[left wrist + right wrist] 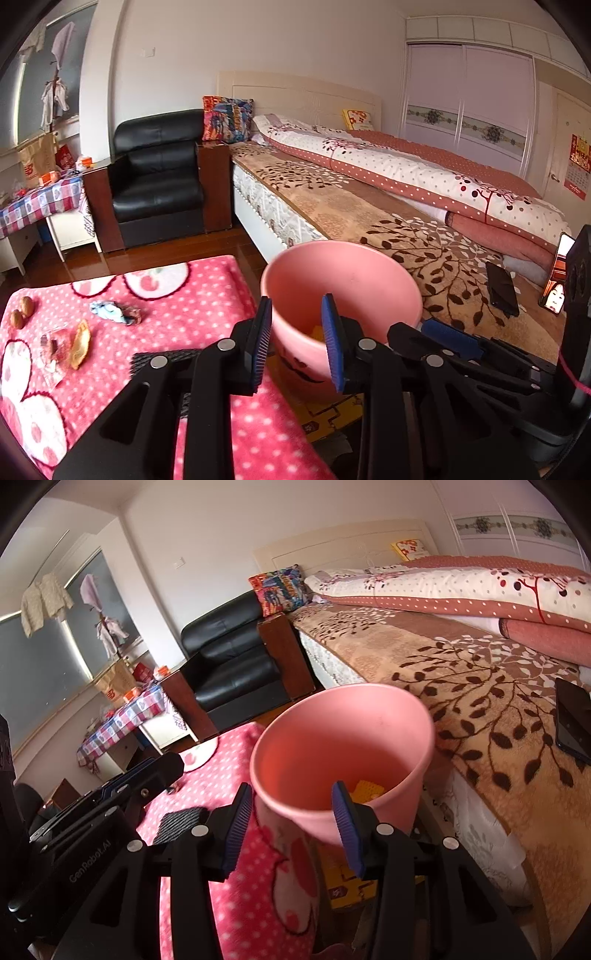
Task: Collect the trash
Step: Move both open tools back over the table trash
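A pink bin [343, 284] stands between the pink dotted blanket [192, 321] and the bed; it also shows in the right wrist view [343, 746], with a yellow scrap [365, 788] inside. My left gripper [297, 343] is open and empty over the bin's near rim. My right gripper [293, 827] is open and empty, also at the near rim. On the blanket lie a crumpled blue wrapper [116, 312], an orange peel [79, 345], a clear wrapper [53, 349] and two walnuts [22, 312].
The bed [351, 206] with a brown leaf blanket runs along the right, with two phones [502, 293] on it. A black armchair [159, 177] stands behind. A black mesh pad [162, 363] lies on the blanket. A checked table [40, 203] is at far left.
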The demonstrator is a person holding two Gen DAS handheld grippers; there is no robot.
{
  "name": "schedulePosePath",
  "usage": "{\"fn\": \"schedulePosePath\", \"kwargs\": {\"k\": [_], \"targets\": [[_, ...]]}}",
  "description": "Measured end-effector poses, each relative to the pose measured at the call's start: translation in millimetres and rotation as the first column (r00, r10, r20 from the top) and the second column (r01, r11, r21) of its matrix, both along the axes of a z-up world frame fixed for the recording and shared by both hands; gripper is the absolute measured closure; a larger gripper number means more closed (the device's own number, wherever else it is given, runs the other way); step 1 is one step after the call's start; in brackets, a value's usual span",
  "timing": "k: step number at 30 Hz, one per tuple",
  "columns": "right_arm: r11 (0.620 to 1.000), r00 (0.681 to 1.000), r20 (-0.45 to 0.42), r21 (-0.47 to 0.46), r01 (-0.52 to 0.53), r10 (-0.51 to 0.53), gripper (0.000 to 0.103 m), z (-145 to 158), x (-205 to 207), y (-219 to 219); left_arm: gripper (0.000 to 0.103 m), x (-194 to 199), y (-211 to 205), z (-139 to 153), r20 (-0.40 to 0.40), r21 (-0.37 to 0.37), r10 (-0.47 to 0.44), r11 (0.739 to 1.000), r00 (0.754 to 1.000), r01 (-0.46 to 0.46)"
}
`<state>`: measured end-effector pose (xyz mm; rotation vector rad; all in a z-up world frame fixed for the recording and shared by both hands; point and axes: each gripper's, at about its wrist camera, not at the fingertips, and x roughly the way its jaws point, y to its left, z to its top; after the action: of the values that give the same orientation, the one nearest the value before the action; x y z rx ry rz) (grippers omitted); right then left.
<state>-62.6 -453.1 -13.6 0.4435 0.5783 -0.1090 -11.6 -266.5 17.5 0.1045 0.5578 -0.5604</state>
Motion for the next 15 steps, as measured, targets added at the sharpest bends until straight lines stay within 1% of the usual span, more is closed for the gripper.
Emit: {"fn": "schedulePosePath", "kwargs": {"k": [3,9,15], "targets": [[1.0,1.0,-0.003,-0.012,-0.024,0.024,0.058,3,-2,15,0.075,-2,17,-2,-0.002,0.007,0.021,1.0,1.0,-0.021],[0.996,0.997,-0.006,-0.022,-0.083,0.083,0.058,8,3,49,0.075,1,56,-5,0.025,0.017,0.099,0.995,0.995,-0.1],[0.99,0.99,-0.022,-0.007,-0.143,0.143,0.058,2,16,81,0.075,16,105,-8,0.046,0.035,0.215,0.976,0.976,-0.216]]}}
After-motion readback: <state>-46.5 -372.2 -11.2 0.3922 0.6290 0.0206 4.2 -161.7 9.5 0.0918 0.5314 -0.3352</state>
